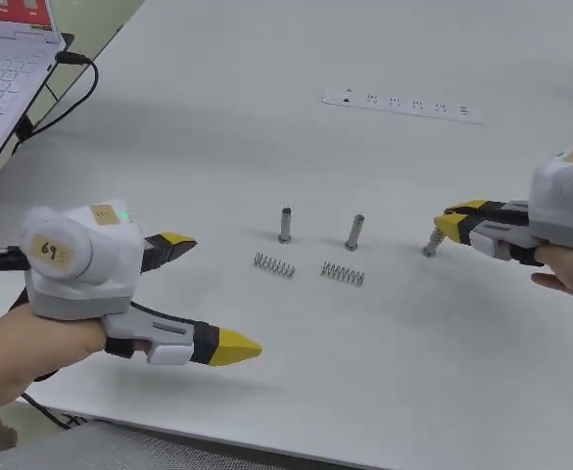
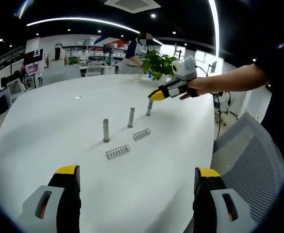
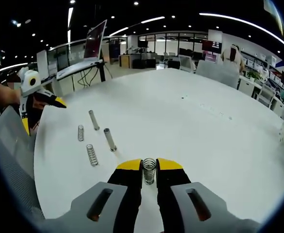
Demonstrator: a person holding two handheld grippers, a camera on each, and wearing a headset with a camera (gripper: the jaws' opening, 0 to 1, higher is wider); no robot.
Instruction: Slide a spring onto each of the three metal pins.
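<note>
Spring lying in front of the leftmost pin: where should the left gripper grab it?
Probably mid-length, across the coils, coming down from above with the open left gripper. The spring lies flat on the table, so only its top and long sides are free; one jaw on each long side leaves both ends open for the leftmost pin.

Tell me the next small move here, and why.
Probably ease the right gripper downward: its jaws are shut on a small coiled metal spring at the head view's rightmost grey metal pin. The other two pins stand bare, two loose springs lie beside them, and the left gripper hangs open.
</note>
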